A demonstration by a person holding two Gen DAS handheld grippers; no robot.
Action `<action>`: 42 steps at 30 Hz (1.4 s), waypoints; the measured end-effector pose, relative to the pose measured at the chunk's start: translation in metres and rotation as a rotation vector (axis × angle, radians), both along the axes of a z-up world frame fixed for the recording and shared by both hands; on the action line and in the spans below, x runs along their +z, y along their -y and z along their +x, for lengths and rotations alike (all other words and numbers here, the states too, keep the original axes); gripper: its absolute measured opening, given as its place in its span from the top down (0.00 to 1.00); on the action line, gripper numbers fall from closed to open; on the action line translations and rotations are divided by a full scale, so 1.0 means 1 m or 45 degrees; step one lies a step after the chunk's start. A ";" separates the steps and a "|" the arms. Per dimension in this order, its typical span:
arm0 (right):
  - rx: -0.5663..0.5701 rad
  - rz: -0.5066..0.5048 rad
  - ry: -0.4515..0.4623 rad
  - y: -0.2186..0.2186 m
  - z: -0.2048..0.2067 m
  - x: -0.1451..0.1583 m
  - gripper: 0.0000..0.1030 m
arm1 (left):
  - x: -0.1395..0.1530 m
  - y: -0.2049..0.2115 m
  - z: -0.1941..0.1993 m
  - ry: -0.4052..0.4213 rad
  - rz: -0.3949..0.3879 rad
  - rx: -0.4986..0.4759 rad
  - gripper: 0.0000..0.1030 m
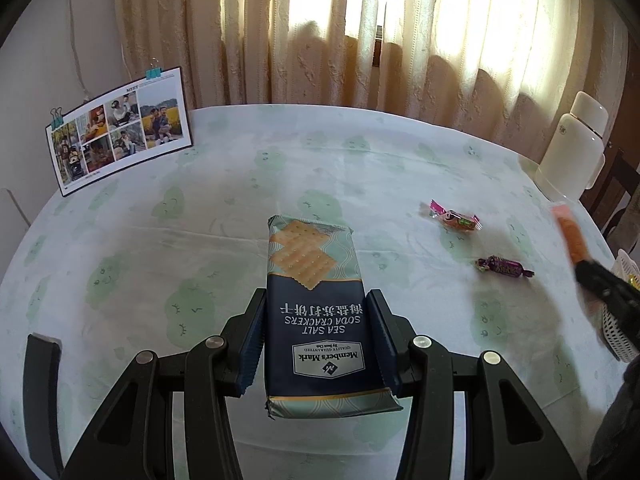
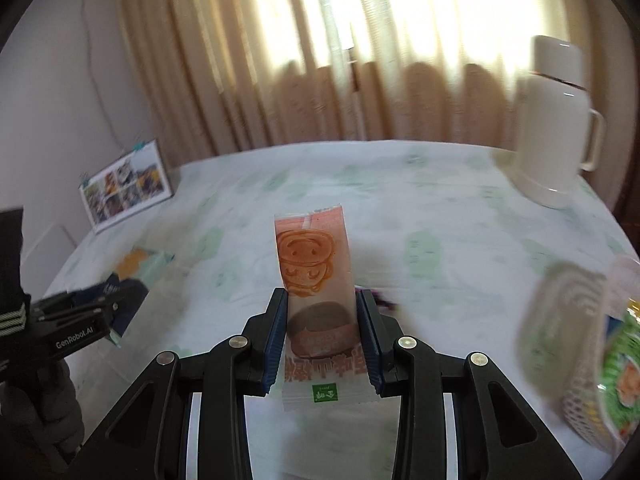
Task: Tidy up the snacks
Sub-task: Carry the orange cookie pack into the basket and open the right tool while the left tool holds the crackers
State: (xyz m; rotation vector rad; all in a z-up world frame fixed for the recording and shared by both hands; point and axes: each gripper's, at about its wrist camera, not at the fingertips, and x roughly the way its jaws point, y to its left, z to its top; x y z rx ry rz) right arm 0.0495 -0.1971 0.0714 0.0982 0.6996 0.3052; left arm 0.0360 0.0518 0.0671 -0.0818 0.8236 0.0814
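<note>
Over the surface (image 1: 360, 168), the left gripper (image 1: 316, 344) jaws pinch a soda cracker pack (image 1: 314, 300); the right gripper (image 2: 322, 336) jaws pinch an orange snack packet (image 2: 316, 280). A white basket (image 2: 568, 344) at right holds a green packet (image 2: 624, 376).

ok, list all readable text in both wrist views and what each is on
"Member's Mark", "SEA SALT SODA CRACKERS": cracker pack, upside down in the left gripper.
Chinese line and small print on that pack: not legible to me.
"GenRobot.AI": left gripper body, right wrist view.
"MEET": photo calendar, tiny.
Orange snack pack in the right gripper: print blurred.
Candies: unreadable.
</note>
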 end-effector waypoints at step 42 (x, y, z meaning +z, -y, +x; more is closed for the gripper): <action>-0.812 0.014 0.154 0.216 -0.090 -0.002 0.50 | 0.028 0.086 -0.005 0.016 0.098 -0.174 0.56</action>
